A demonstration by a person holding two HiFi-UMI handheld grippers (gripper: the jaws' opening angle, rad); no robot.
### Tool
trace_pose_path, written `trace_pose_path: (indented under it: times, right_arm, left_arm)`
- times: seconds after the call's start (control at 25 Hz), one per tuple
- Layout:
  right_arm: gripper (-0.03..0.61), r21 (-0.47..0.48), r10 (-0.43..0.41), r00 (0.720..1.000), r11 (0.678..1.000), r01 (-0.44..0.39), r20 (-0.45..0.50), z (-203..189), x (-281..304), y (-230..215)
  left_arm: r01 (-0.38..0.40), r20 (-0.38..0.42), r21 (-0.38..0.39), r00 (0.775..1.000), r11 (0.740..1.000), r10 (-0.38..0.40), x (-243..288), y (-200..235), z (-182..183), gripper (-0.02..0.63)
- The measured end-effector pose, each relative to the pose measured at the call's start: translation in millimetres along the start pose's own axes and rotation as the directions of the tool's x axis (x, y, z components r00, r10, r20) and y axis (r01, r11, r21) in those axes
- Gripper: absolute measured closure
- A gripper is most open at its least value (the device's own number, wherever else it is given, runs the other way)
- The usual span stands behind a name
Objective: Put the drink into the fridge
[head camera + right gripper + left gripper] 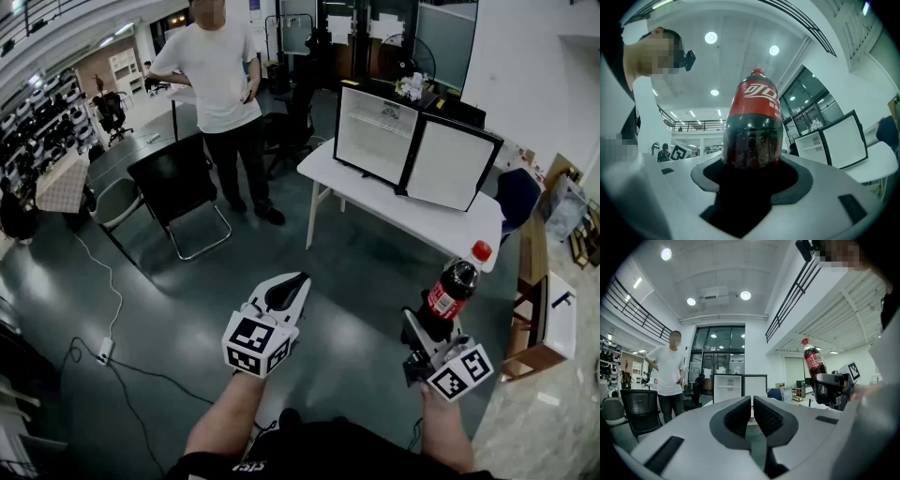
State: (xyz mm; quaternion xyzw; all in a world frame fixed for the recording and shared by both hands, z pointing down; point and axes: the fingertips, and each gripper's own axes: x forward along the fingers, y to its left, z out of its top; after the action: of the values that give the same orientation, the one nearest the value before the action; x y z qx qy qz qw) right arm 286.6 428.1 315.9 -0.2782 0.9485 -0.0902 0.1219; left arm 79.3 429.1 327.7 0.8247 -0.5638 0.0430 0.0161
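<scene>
A cola bottle (454, 286) with a red cap and red label stands upright in my right gripper (433, 323), whose jaws are shut on its lower body. The right gripper view shows the bottle (752, 126) filling the gap between the jaws of that gripper (752, 173). My left gripper (286, 291) hovers to the left of it, shut with nothing in it; its pads (740, 414) nearly touch. A small white fridge (375, 136) stands on a white table (441, 225) ahead, with its door (452, 161) swung open to the right. Both grippers are well short of the table.
A person in a white T-shirt (220, 75) stands beyond, to the left of the table. A black chair (178, 187) is at the left, with a cable (103, 281) lying on the grey floor. A wooden shelf unit (539, 309) is at the right.
</scene>
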Motion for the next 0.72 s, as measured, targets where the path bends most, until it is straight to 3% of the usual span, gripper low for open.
trace_pose_path:
  times: [0.72]
  right_arm:
    - [0.299, 0.057, -0.002, 1.000, 0.998, 0.003, -0.008, -20.7, 20.1, 33.5]
  left_arm:
    - [0.038, -0.012, -0.026, 0.999, 0.999, -0.038, -24.5, 24.4, -14.7, 0.583]
